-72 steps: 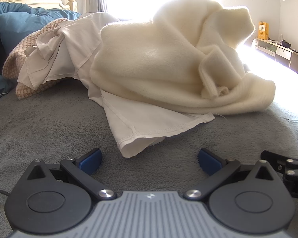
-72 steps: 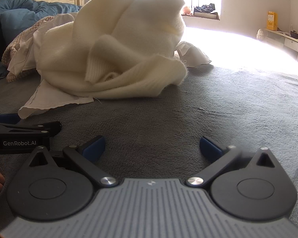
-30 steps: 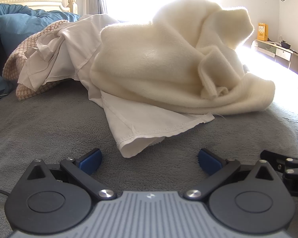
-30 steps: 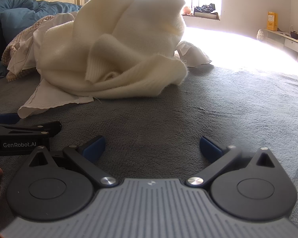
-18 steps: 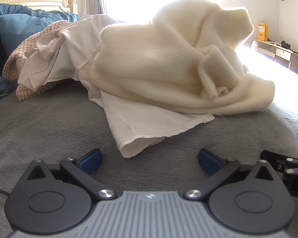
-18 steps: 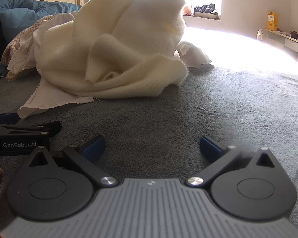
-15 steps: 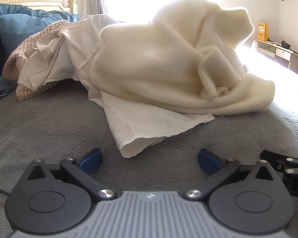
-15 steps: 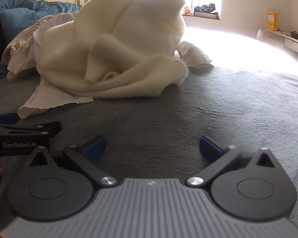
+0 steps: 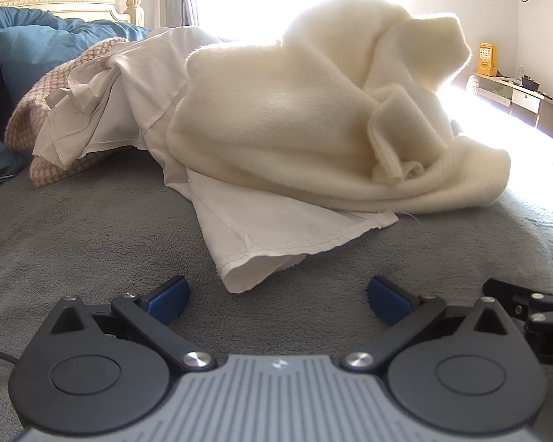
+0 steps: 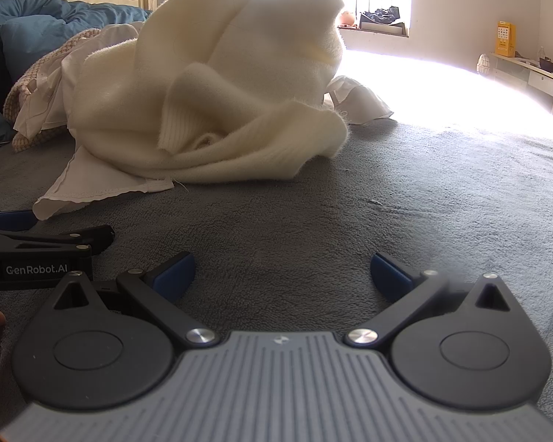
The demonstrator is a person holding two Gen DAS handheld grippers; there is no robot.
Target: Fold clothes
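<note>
We hold the left tongs [image 9: 278, 296] and right tongs [image 10: 282, 276] released, empty, low over the grey bed [image 10: 405, 202]. Ahead of both lies a heaped cream sweater [image 9: 313, 121] atop a white garment [image 9: 276, 232], whose hem lies just beyond the left tongs.

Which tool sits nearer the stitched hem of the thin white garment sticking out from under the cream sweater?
Left. The left tool is open with the hem just ahead between its fingers; the right tool, also open, sits off to the hem's right over bare grey blanket.
</note>
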